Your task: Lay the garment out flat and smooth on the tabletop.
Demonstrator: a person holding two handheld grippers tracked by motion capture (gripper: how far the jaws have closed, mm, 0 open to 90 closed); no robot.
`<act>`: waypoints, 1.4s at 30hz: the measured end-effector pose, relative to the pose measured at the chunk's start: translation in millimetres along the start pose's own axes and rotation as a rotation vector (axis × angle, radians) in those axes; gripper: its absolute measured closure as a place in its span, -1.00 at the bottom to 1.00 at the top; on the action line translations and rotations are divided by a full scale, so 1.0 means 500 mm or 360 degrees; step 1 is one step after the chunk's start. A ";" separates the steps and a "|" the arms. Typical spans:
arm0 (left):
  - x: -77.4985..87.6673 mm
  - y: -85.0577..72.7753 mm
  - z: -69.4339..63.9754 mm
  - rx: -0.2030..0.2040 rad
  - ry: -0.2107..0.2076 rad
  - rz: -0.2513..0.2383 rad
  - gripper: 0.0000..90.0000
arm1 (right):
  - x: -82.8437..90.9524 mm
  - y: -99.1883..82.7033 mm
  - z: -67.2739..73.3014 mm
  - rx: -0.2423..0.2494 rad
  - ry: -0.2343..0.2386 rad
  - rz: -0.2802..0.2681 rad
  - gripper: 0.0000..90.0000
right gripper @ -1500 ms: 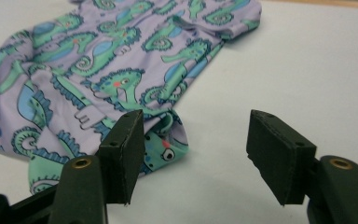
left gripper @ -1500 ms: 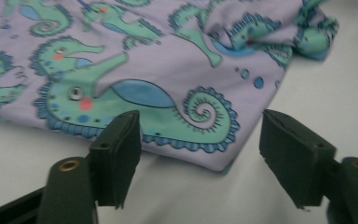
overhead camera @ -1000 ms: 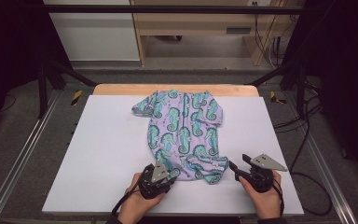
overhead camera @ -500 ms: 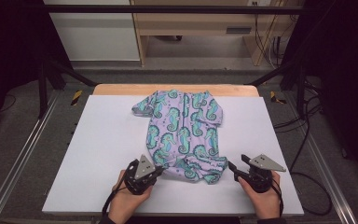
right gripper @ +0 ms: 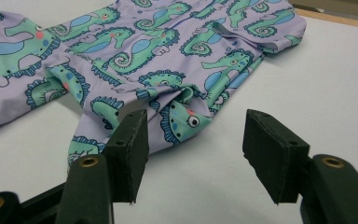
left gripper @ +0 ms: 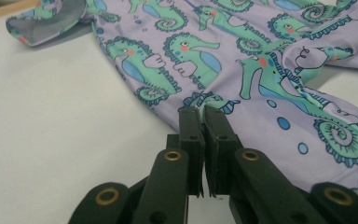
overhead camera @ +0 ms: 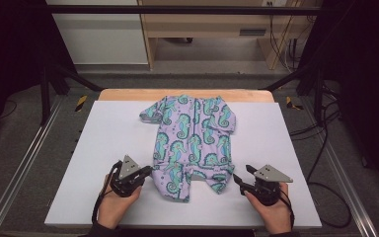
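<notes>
A lilac baby romper (overhead camera: pixel 195 133) printed with green seahorses lies flat on the white board (overhead camera: pixel 94 148), neck end far, legs toward me. My left gripper (overhead camera: pixel 148 172) sits at the left leg's outer edge. In the left gripper view its jaws are pressed together (left gripper: pixel 201 114) with a sliver of the romper's hem (left gripper: pixel 242 60) pinched at the tips. My right gripper (overhead camera: pixel 239 178) rests just right of the right leg. Its jaws stand wide apart (right gripper: pixel 196 126), with the crumpled leg end (right gripper: pixel 182 116) just ahead of them, untouched.
The white board lies on a wooden table whose far edge (overhead camera: pixel 128 94) shows beyond it. Metal frame rails (overhead camera: pixel 24 158) run along both sides. Cables (overhead camera: pixel 325 148) trail on the floor to the right. Bare board lies left and right of the romper.
My left gripper has moved left and a little toward me, drawing the romper's left leg outward with it. The right gripper has stayed in place, open.
</notes>
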State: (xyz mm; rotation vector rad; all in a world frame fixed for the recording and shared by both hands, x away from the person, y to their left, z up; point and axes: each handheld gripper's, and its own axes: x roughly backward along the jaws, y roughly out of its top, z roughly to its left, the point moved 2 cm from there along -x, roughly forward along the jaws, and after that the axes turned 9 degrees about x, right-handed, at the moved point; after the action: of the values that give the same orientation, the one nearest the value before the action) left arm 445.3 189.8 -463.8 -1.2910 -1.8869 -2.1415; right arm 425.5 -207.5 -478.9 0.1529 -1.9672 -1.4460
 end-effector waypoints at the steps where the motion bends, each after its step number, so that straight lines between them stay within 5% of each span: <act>1: -0.001 -0.002 0.003 0.0001 0.0010 0.0003 0.94 | 0.000 0.000 0.000 -0.0003 0.0007 -0.0002 -0.08; 11: -0.021 -0.021 0.042 0.0023 0.0157 0.0050 0.94 | -0.017 0.003 0.035 0.0060 0.0137 0.0044 -0.04; 20: -0.024 -0.029 0.047 0.0047 0.0142 0.0061 0.94 | -0.059 0.009 0.094 0.0103 0.0297 0.0175 -0.09; 22: -0.023 -0.030 0.049 0.0053 0.0137 0.0059 0.94 | -0.071 0.009 0.104 0.0124 0.0293 0.0237 0.04; 24: -0.021 -0.031 0.050 0.0058 0.0134 0.0056 0.94 | -0.077 0.008 0.109 0.0143 0.0296 0.0275 0.39; 28: -0.018 -0.030 0.049 0.0062 0.0131 0.0045 0.94 | -0.071 0.009 0.104 0.0167 0.0300 0.0285 0.85; 35: -0.011 -0.031 0.051 0.0064 0.0120 0.0048 0.94 | -0.016 -0.005 0.063 0.0196 0.0246 0.0316 0.89; 42: -0.019 -0.035 0.032 -0.0001 0.0118 0.0091 0.94 | 0.007 -0.030 0.062 0.0213 0.0364 0.0328 0.79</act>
State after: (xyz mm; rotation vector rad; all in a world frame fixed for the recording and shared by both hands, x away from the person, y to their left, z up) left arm 451.5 203.1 -484.4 -1.2315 -1.7996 -2.1309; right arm 400.6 -189.9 -495.1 0.1623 -1.8328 -1.1150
